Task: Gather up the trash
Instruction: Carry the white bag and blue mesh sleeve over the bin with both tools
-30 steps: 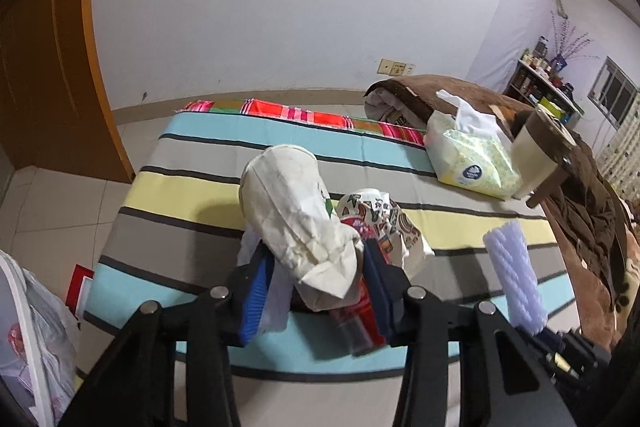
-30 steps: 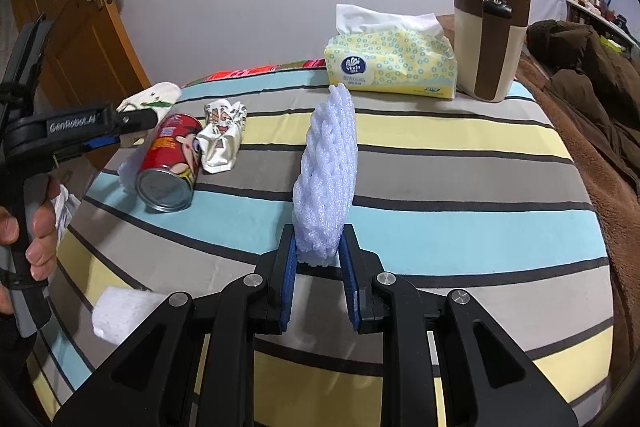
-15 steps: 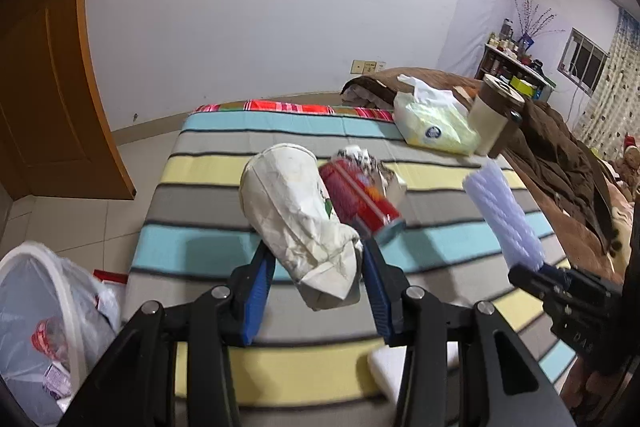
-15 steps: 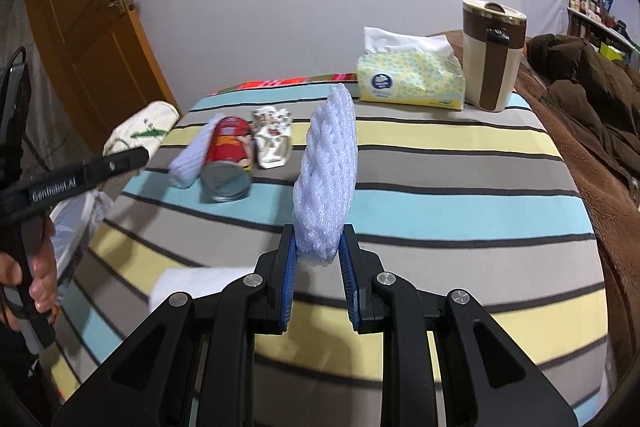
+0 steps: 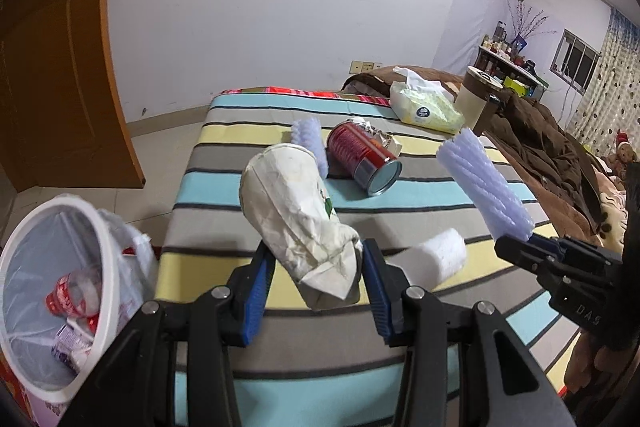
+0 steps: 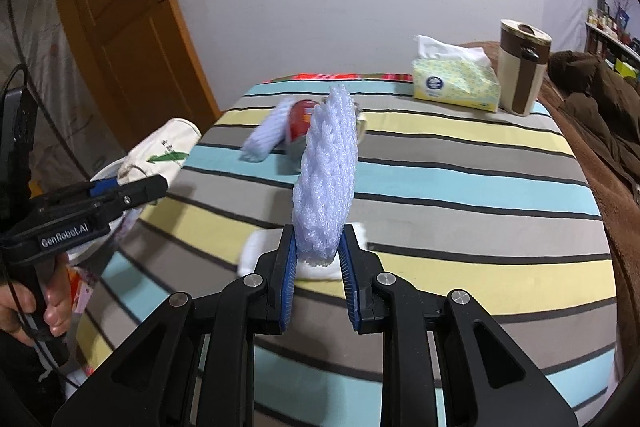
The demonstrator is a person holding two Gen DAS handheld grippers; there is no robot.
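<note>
Trash is in both grippers and on the bed: the left gripper (image 5: 316, 277) has its blue pads clamped on the crushed base of a crumpled paper cup (image 5: 294, 215), and the right gripper (image 6: 318, 259) is pinched tight on the lower end of a pale foam net sleeve (image 6: 328, 171) that stands up between its fingers. A lined white trash bin (image 5: 106, 255) sits on the floor just beside the bed's left edge, with wrappers already inside, and the cup hangs nearer to it than the sleeve does. The step in hand looks like carrying both pieces to that bin. To do it well, I would bring the cup fully over the rim before letting go, since its wide mouth could catch the edge and tip out. The sleeve is light and springy, so it should be lowered inside the liner before release. A red can (image 5: 362, 157), a second foam sleeve (image 5: 310, 143), a crumpled wrapper (image 5: 380, 137) and a white foam roll (image 5: 434, 261) lie on the striped bedcover (image 5: 420, 203), uncollected.
</note>
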